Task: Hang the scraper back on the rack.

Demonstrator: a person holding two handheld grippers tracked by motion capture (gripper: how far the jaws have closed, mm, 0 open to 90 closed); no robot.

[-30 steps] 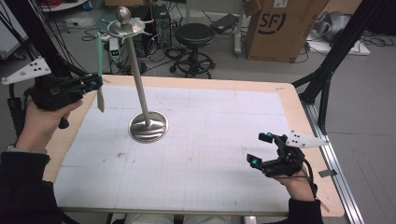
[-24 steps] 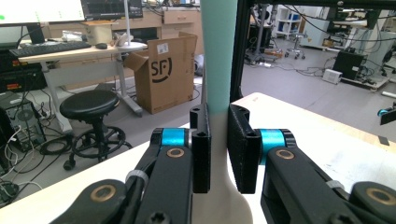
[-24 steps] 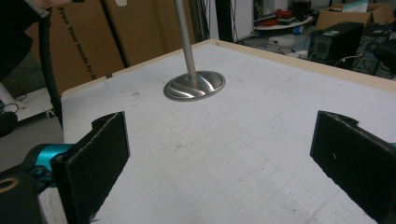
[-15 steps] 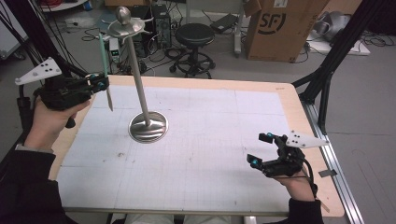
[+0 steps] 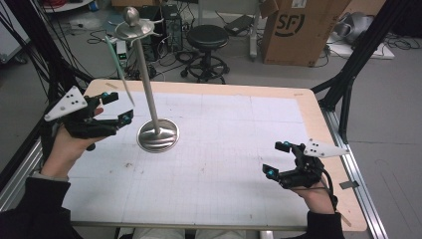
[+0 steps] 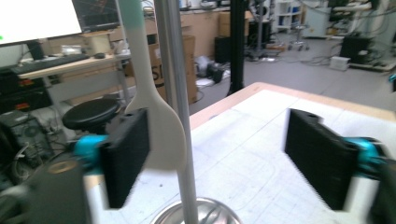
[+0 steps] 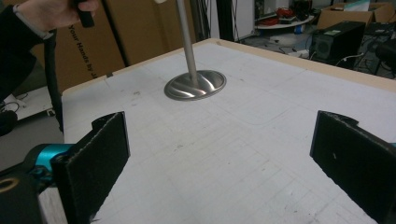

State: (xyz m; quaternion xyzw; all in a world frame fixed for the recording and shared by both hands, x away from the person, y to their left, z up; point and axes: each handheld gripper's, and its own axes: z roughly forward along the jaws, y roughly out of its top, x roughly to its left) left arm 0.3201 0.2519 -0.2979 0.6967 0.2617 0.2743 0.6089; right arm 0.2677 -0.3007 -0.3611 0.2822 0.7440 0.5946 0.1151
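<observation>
Spatula (image 5: 119,67), slim, light and probably stiff, rises from the left gripper (image 5: 112,107) beside the steel stand (image 5: 158,134). Left gripper view: jaws apart, blade (image 6: 156,135) against one; hold unclear. Right gripper view: jaws wide, empty.

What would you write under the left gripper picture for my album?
Open left gripper near a white spatula hanging beside a shiny metal stand.

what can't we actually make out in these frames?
- Spatula top: cut off by the left gripper view's upper edge.
- Spatula hook on the stand: too small in the high view.
- Stand top: cut off in the right gripper view.
- Left gripper: jaws motion-blurred.
</observation>
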